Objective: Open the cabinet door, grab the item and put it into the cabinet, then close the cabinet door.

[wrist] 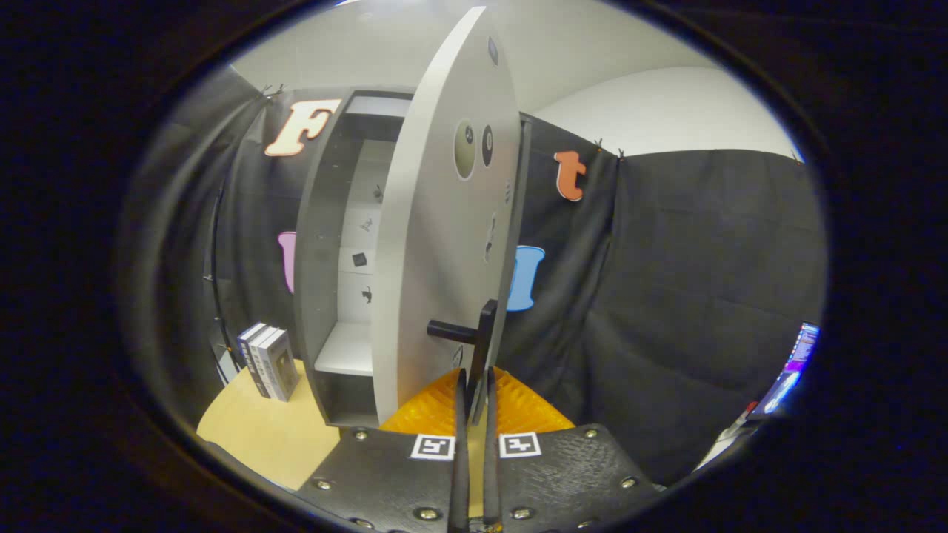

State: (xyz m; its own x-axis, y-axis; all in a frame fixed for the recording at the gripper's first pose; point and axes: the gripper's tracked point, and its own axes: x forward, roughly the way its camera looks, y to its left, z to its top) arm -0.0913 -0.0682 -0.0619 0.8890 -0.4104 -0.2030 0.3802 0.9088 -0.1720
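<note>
Nearest, the gripper [474,389] is pinching its two fingers narrowly together on the lower end of the dark handle [480,342], whose bar is standing out from the face of the cabinet door [437,244]. The door is standing edge-on just ahead of the fingers, swung well out from the cabinet [326,281], so the opening step is looking close to done. To the left and farther off, the shelves [348,354] inside are showing bare and pale. The likely item, a small set of books [268,361], is standing upright on the wooden table [259,433], just left of the cabinet's near side wall. The next move is probably calling for letting go of the handle, backing clear of the door's edge, and crossing left to the books. Room is lying open over the table's near left part; the door's swung edge and the cabinet wall are the things to skirt.
</note>
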